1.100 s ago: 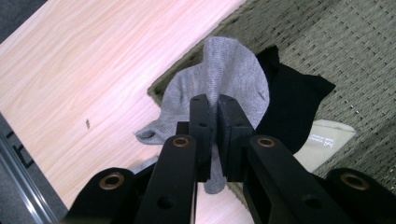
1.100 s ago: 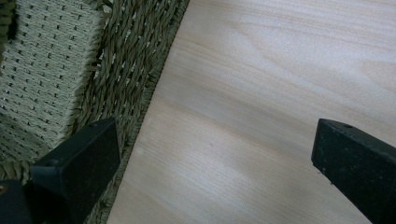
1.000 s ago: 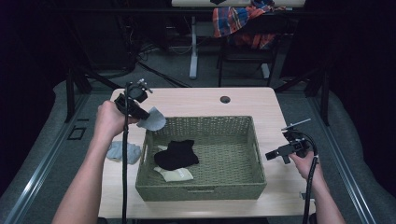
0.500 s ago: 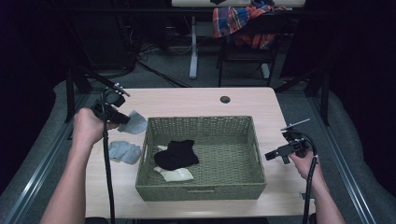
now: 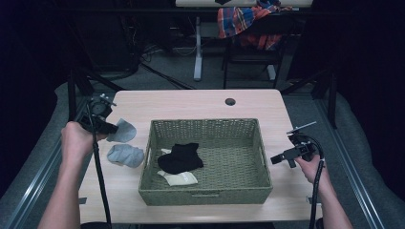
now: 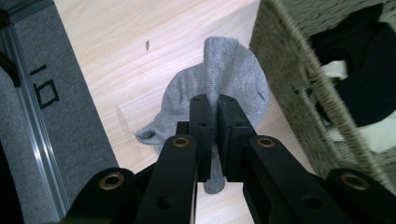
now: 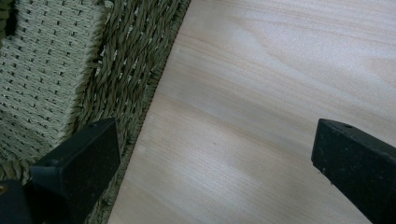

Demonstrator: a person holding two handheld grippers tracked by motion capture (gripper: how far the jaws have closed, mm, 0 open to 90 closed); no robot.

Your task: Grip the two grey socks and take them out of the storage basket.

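— Where's the soft grey cotton sock (image 6: pixel 224 74)?

— Pinched in my left gripper (image 6: pixel 212 116), jaws clamped on its fabric, over the pale wooden table (image 5: pixel 191 102) left of the woven green wicker basket (image 5: pixel 205 195). A second grey sock (image 5: pixel 125 155) lies just beside.

— Your right gripper (image 7: pixel 215 154)?

— Jaws wide apart, nothing between them, beside the basket's right wall.

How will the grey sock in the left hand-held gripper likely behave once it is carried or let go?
Probably floppy: the grey sock bunches into a fold where the left hand-held gripper pinches it. Likely light, since a small pinch holds it. It should not roll, settling flat like the other grey sock on the table.
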